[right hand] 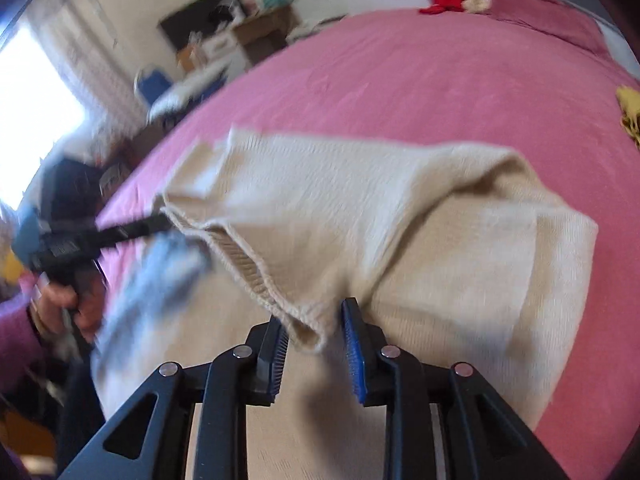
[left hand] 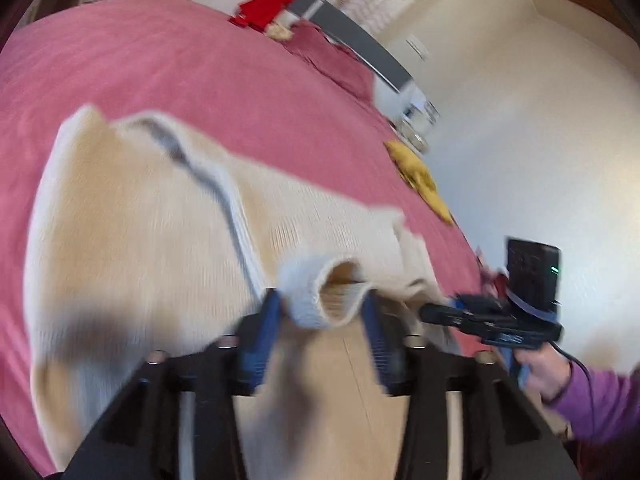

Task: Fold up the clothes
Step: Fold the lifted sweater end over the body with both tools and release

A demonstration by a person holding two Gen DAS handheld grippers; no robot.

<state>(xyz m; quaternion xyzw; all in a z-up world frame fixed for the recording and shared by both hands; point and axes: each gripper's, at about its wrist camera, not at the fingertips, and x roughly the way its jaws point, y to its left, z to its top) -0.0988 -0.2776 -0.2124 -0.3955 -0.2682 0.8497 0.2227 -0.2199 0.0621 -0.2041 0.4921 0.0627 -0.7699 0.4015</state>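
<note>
Left wrist view: cream knit sweater (left hand: 152, 232) spread over pink bedspread (left hand: 224, 60), lifted at the near edge. Left gripper (left hand: 322, 312) parted, blue pads (left hand: 260, 344) either side of a ribbed cuff (left hand: 320, 300), not pinching it. Right gripper (left hand: 430, 312) seen side-on beside the sweater's edge, gripped by a hand (left hand: 544, 376) in a purple sleeve; its fingers too blurred to judge here. Yellow cloth (left hand: 420, 180) and red garment (left hand: 268, 4) farther off on the bed.

Right wrist view: right gripper (right hand: 316, 340) spread apart around the sweater's (right hand: 360, 208) ribbed hem (right hand: 256, 276), pads not closed on it. Left gripper (right hand: 160, 222) at the far corner of the hem. Heavy motion blur throughout.
</note>
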